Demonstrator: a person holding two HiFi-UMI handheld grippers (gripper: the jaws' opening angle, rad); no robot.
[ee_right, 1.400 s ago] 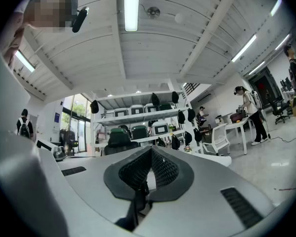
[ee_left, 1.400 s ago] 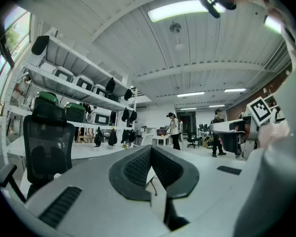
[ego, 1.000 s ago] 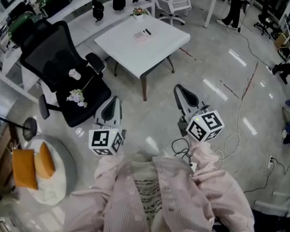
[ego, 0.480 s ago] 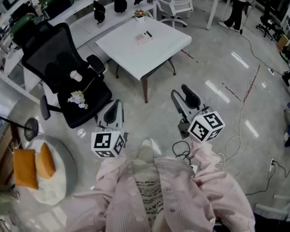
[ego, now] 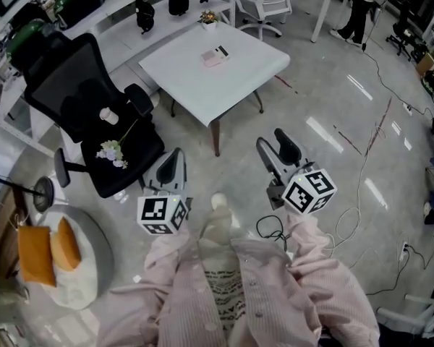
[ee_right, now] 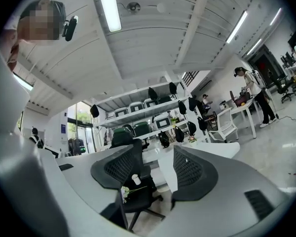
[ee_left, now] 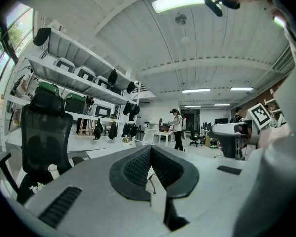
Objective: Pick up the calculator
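A white table point(ego: 202, 85) is seen at twelve o'clock in the head view, and the calculator point(ego: 215, 54) lies flat on its far half, toward one o'clock of the tabletop's middle. A small potted plant point(ego: 207, 18) is set at the table's far corner, at twelve o'clock from the calculator. Both grippers are held level over the floor at the near side, well apart from the table and from the calculator.

The left gripper point(ego: 168, 170) is held at seven o'clock from the table; in its own view the left gripper's point(ee_left: 150, 152) pads are pressed together with nothing between them. The right gripper point(ego: 276, 149) is held at five o'clock from the table, and its jaws are opening; in its own view the right gripper's point(ee_right: 158, 164) pads are spread wide with nothing gripped.

A black office chair point(ego: 94, 114) is placed at nine o'clock from the table, with a white cup point(ego: 108, 114) and a sprig of flowers point(ego: 110, 150) on its seat.
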